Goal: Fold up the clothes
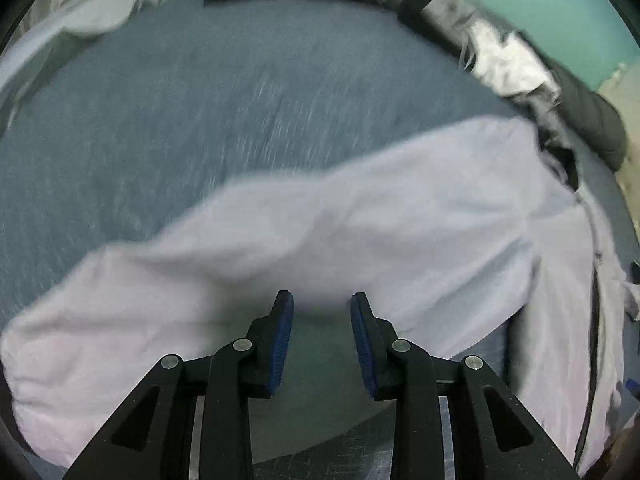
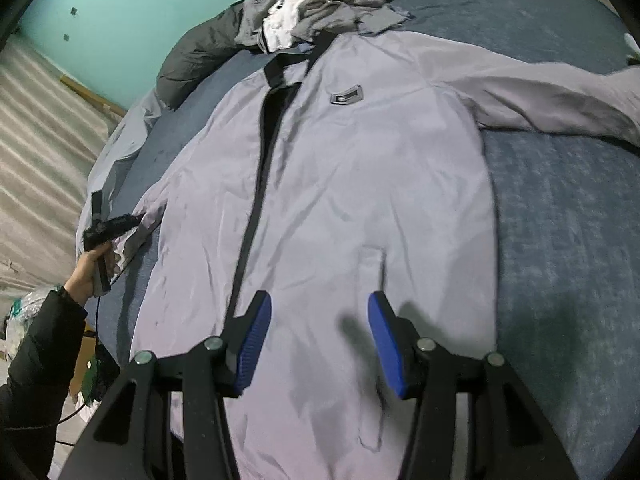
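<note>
Right gripper point(image 2: 318, 312): hovering low over the lower front of the jacket, fingers spread wide, blue pads point(image 2: 252, 350) facing each other, nothing between them.
Left gripper point(image 1: 322, 308): fingers spread with a gap between the blue pads point(image 1: 282, 344), nothing pinched; seen from the right wrist view at the far left, held in a hand point(image 2: 86, 276) with a dark sleeve point(image 2: 40, 344), tips at the jacket's sleeve end.
Jacket point(image 2: 360, 208): pale lavender, laid front-up and mostly flat on the bed, hem nearest the right gripper, collar farthest.
Zipper line point(image 2: 256, 184): dark strip running from hem to collar, left of centre, parted near the top.
Chest badge point(image 2: 346, 96): small dark patch on the upper chest, right of the zipper.
Sleeve by the left gripper point(image 1: 320, 248): lavender, stretched across the left wrist view just ahead of the fingertips, blurred.
Other sleeve point(image 2: 560, 96): extended sideways to the right across the bed.
Bed cover point(image 2: 568, 220): blue-grey textured fabric under and around the jacket.
Clothes pile point(image 2: 316, 12): grey and white garments heaped just beyond the collar.
Dark padded garment point(image 2: 196, 60): along the far bed edge, left of the pile.
Wall point(image 2: 132, 12): turquoise, behind the bed.
</note>
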A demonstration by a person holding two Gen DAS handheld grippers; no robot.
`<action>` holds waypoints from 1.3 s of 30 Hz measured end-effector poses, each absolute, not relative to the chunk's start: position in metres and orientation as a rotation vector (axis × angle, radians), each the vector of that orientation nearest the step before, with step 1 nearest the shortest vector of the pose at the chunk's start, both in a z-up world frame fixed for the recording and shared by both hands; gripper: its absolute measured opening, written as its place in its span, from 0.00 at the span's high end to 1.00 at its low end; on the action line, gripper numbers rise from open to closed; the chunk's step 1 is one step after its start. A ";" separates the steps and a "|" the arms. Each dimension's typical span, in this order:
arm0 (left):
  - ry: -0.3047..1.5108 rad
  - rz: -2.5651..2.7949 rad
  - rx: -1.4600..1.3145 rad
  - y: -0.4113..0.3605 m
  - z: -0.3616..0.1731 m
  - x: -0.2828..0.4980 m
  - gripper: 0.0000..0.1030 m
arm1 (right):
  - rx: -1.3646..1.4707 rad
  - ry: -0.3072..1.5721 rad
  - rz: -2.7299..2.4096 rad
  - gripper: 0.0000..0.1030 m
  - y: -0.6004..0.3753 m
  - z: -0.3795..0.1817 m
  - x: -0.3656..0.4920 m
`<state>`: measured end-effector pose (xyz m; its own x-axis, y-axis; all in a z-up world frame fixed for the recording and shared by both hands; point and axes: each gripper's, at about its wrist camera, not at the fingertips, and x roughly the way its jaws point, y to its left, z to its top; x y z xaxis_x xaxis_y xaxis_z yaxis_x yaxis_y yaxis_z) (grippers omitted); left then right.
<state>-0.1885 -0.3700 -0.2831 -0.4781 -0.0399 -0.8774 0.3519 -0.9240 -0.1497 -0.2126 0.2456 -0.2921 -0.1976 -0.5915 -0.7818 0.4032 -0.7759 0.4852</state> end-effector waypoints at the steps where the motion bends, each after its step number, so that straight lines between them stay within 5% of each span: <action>1: 0.447 -2.495 1.440 -0.370 -0.276 -0.193 0.67 | 1.420 -0.232 -2.017 0.50 0.241 -0.293 -0.214; 4: 0.474 -2.522 1.416 -0.373 -0.265 -0.213 0.52 | 1.401 -0.277 -1.997 0.50 0.230 -0.297 -0.218; 17: 0.385 -2.525 1.524 -0.363 -0.302 -0.296 0.51 | 1.353 -0.271 -1.955 0.50 0.207 -0.300 -0.227; 19: 0.384 -2.528 1.538 -0.364 -0.306 -0.299 0.67 | 1.356 -0.276 -1.952 0.50 0.208 -0.302 -0.228; 20: 0.386 -2.528 1.542 -0.364 -0.306 -0.300 0.89 | 1.357 -0.279 -1.951 0.50 0.208 -0.303 -0.228; 22: 0.379 -2.533 1.541 -0.364 -0.305 -0.300 0.96 | 1.360 -0.285 -1.948 0.50 0.209 -0.305 -0.229; 39: 0.328 -2.509 1.405 -0.375 -0.282 -0.297 0.94 | 1.356 -0.302 -1.939 0.50 0.213 -0.305 -0.231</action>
